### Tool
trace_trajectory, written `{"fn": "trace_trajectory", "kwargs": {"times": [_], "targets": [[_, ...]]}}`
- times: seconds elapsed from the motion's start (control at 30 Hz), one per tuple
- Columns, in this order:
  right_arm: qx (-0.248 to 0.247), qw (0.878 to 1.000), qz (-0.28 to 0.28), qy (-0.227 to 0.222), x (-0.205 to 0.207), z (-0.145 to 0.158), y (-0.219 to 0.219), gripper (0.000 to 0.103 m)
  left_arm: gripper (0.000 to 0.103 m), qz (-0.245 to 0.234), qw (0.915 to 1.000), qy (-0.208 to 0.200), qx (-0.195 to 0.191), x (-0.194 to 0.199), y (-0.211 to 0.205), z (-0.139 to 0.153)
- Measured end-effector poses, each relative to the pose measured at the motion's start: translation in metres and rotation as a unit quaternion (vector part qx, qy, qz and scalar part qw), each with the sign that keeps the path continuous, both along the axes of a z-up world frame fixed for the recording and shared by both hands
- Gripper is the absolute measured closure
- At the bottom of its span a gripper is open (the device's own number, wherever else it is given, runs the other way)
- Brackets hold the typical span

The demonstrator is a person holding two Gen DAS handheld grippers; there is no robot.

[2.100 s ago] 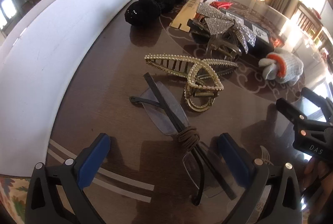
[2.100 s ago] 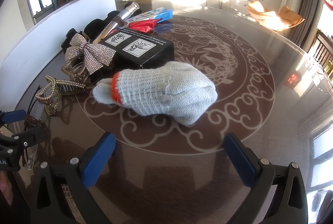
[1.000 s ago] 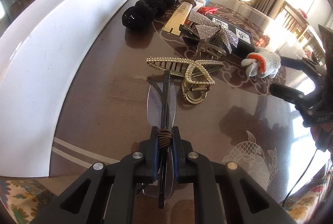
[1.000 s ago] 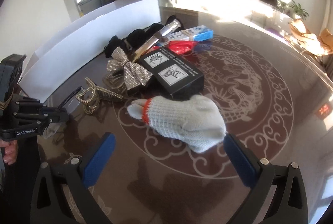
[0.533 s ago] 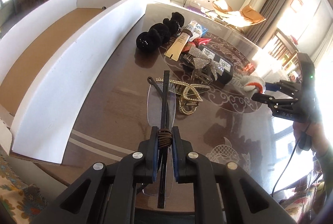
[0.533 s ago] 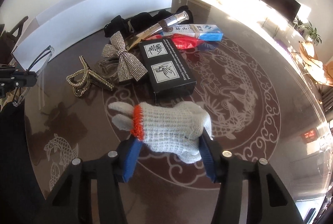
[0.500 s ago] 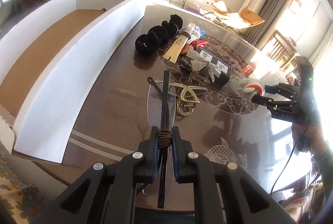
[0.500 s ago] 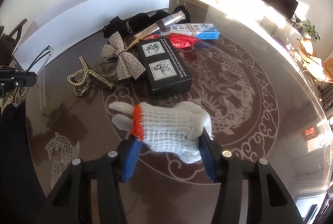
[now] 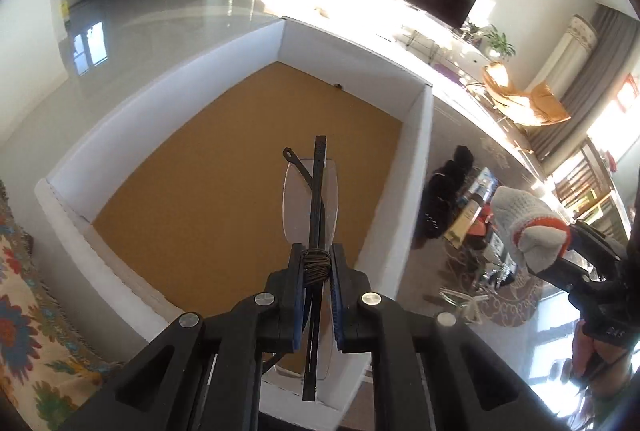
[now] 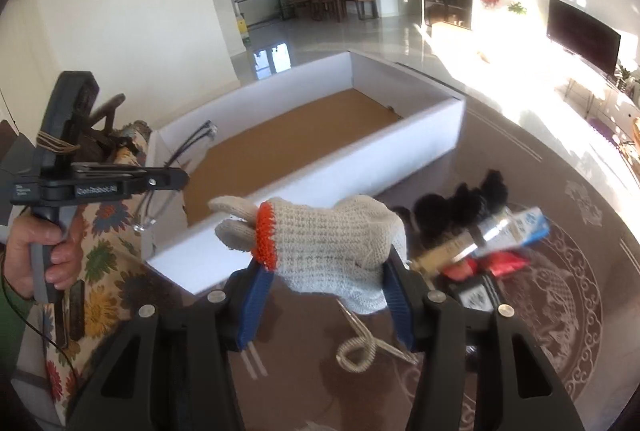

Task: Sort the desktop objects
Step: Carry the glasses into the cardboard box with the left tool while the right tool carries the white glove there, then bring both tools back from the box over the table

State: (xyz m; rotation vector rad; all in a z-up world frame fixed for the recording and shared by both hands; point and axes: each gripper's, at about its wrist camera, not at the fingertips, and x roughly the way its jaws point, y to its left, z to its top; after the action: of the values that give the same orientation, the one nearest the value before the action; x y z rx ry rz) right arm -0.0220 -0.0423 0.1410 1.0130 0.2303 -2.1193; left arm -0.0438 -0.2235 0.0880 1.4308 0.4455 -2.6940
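My left gripper (image 9: 316,295) is shut on a pair of rimless glasses (image 9: 310,199) bound with a brown cord, and holds them in the air over the near end of the white box (image 9: 420,151) with its brown floor. Seen from the right wrist, the left gripper (image 10: 182,179) hangs above the box's near left corner with the glasses (image 10: 176,175) dangling from it. My right gripper (image 10: 326,297) is shut on a rolled white knit glove (image 10: 332,243) with an orange band, lifted above the dark table beside the box wall (image 10: 340,159). From the left wrist, the glove (image 9: 528,227) shows at right.
On the table (image 10: 540,311) lie black fuzzy hair pieces (image 10: 460,207), a gold tube (image 10: 448,251), a blue-white box (image 10: 520,227), a red packet (image 10: 504,265), a black carton (image 10: 474,297) and a pearl hair clip (image 10: 360,347). A floral cloth (image 10: 100,271) lies left of the white box.
Both grippers have risen and swung left toward the white box. The glasses now hang over the box floor, and the glove is off the table beside the box wall.
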Motion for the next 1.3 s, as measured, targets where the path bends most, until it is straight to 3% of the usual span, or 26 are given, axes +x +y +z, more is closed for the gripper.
{"fn": "trace_trajectory", "kwargs": {"times": [0.1, 0.2, 0.3, 0.37, 0.43, 0.53, 0.7, 0.77, 0.83, 0.93, 1.07, 1.2, 1.3], "targets": [[-0.017, 0.999, 0.027, -0.013, -0.017, 0.003, -0.077, 0.049, 0.092, 0.017, 0.9995, -0.019, -0.016, -0.020, -0.029, -0.010], [0.006, 0.999, 0.045, -0.022, -0.034, -0.016, -0.143, 0.048, 0.089, 0.035, 0.9975, -0.048, -0.038, -0.038, -0.053, -0.028], [0.053, 0.996, 0.049, -0.059, -0.051, -0.052, -0.187, 0.033, 0.085, 0.050, 0.9920, -0.091, -0.071, -0.050, -0.070, -0.048], [0.079, 0.993, 0.044, -0.074, -0.057, -0.072, -0.201, 0.025, 0.080, 0.042, 0.9887, -0.106, -0.098, -0.054, -0.073, -0.058], [0.108, 0.991, 0.052, -0.053, -0.053, -0.083, -0.210, 0.025, 0.060, 0.028, 0.9860, -0.103, -0.128, -0.057, -0.070, -0.065], [0.152, 0.986, 0.069, -0.016, -0.042, -0.094, -0.214, 0.019, 0.038, 0.011, 0.9791, -0.094, -0.180, -0.059, -0.059, -0.071], [0.191, 0.976, 0.100, 0.037, -0.027, -0.101, -0.207, 0.017, 0.037, -0.014, 0.9607, -0.132, -0.243, -0.065, -0.045, -0.094], [0.192, 0.975, 0.102, 0.046, -0.026, -0.100, -0.201, 0.017, 0.037, -0.008, 0.9536, -0.126, -0.273, -0.063, -0.044, -0.092], [0.185, 0.977, 0.100, 0.049, -0.025, -0.098, -0.197, 0.017, 0.037, 0.000, 0.9550, -0.126, -0.268, -0.060, -0.049, -0.091], [0.173, 0.979, 0.099, 0.042, -0.022, -0.096, -0.194, 0.016, 0.037, 0.008, 0.9639, -0.129, -0.232, -0.048, -0.059, -0.089], [0.177, 0.975, 0.117, 0.058, -0.009, -0.095, -0.191, 0.017, 0.037, 0.016, 0.9681, -0.115, -0.222, -0.035, -0.064, -0.084], [0.134, 0.983, 0.079, 0.100, -0.006, -0.075, -0.173, 0.010, 0.037, 0.064, 0.9799, -0.020, -0.188, -0.008, -0.061, -0.044], [0.069, 0.988, 0.047, 0.133, 0.006, -0.041, -0.137, 0.000, 0.037, 0.059, 0.9863, 0.051, -0.145, 0.023, -0.030, -0.002]]}}
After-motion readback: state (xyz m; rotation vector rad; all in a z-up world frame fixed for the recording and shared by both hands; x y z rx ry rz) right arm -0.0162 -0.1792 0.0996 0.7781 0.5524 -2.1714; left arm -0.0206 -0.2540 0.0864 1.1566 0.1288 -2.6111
